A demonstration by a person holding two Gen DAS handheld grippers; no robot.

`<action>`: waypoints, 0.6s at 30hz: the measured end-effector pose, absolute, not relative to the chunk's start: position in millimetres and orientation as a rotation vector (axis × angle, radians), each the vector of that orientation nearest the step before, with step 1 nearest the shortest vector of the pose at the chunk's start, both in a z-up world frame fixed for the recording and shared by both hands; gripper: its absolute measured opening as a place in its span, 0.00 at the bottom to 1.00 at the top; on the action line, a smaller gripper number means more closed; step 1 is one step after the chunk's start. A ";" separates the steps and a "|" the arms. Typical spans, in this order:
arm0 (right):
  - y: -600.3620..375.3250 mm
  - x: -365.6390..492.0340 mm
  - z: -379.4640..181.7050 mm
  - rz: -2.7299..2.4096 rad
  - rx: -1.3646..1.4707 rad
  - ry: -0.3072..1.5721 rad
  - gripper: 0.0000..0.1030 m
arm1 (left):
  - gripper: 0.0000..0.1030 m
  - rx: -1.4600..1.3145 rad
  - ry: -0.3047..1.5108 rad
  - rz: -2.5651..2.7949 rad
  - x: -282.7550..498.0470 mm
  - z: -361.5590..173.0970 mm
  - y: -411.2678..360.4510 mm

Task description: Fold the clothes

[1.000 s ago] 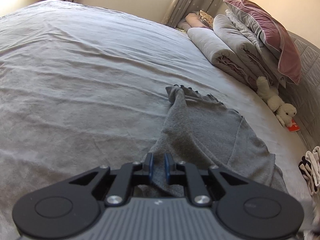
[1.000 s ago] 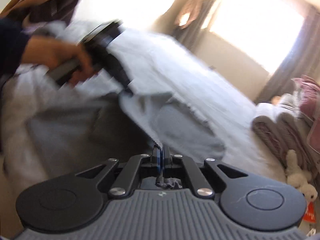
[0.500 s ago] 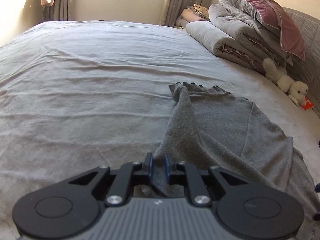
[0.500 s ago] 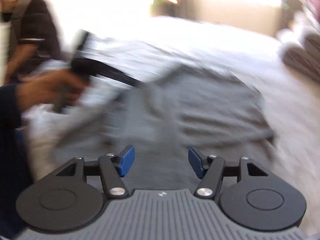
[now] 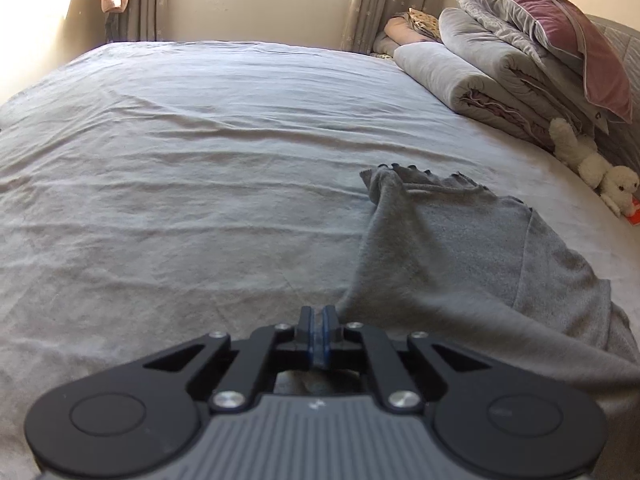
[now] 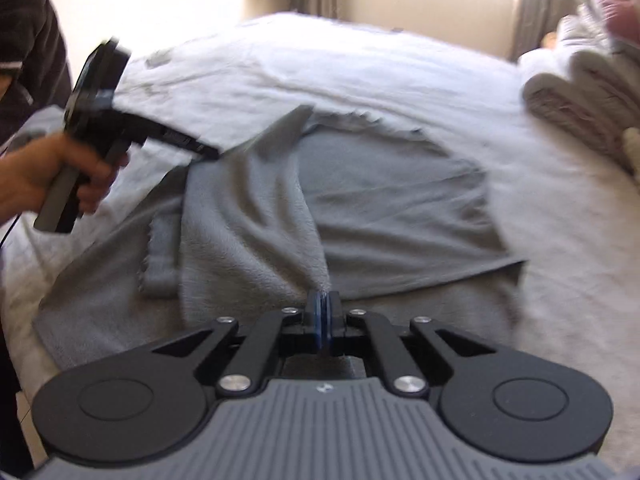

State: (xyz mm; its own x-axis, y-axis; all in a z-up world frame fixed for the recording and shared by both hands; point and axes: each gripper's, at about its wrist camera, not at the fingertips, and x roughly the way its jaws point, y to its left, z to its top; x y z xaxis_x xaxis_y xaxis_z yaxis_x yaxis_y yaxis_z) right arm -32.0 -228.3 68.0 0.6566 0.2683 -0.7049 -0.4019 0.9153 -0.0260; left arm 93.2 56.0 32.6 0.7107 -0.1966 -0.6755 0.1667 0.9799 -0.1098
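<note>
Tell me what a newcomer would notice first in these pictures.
A grey garment sprawls half-folded across the middle of the pale bed, pinched at its near edge by both the left gripper and the right gripper. Along the bed's right side, rolled bedding carries a mauve pillow, a white plush toy below it.

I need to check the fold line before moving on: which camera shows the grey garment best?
The right wrist view, though slightly blurred: the grey garment spreads across the bed, with a raised fold held by the left gripper and right gripper. The left wrist view is sharper but shows only its right part, trailing from the shut fingers.
</note>
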 end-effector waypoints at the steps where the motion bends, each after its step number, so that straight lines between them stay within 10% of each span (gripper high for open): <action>1: -229.7 -29.7 64.6 0.352 -0.205 0.777 0.03 | 0.03 -0.023 0.749 -0.196 92.3 32.8 53.9; 7: -236.1 -17.9 54.8 0.297 -0.188 0.808 0.06 | 0.04 -0.115 0.738 -0.254 90.6 45.4 63.2; 13: -237.6 -14.7 65.6 0.331 -0.111 0.765 0.39 | 0.29 -0.113 0.739 -0.314 88.5 47.8 59.3; 18: -230.1 3.2 66.5 0.362 -0.094 0.758 0.39 | 0.28 -0.020 0.766 -0.290 93.6 30.9 46.7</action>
State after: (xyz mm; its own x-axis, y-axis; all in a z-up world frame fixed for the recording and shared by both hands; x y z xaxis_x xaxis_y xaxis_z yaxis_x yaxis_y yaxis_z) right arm 3.2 -230.1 66.5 0.6681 0.2867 -0.6866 -0.3537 0.9342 0.0460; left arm 93.6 46.8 30.9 0.6829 -0.2659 -0.6804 0.2513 0.9601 -0.1229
